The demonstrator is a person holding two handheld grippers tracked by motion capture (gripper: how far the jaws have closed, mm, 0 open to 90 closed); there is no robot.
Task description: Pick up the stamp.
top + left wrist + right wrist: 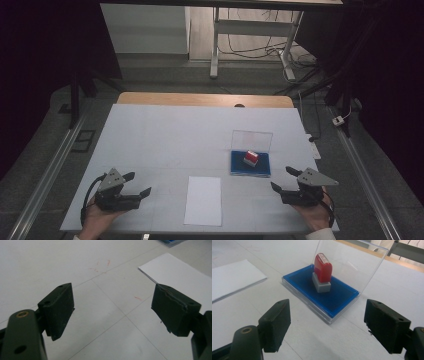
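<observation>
A red stamp (250, 158) (323, 268) on a grey base stands upright on a blue ink pad (240, 167) (342, 296), whose clear lid (251, 139) (352, 262) is raised behind it. A white sheet of paper (203, 200) (180, 275) (229, 280) lies flat near the table's front edge. My left gripper (137, 184) (112, 310) rests at the front left, open, with bare table between its jaws. My right gripper (283, 179) (327, 322) sits at the front right, open, a short way in front of the ink pad and apart from it.
The white table top (165, 135) ends at a wooden strip (200, 99) at the far edge. Faint red marks (102, 266) show on the surface left of the paper. Desk legs and cables (250, 47) stand on the floor beyond. Dark curtains flank both sides.
</observation>
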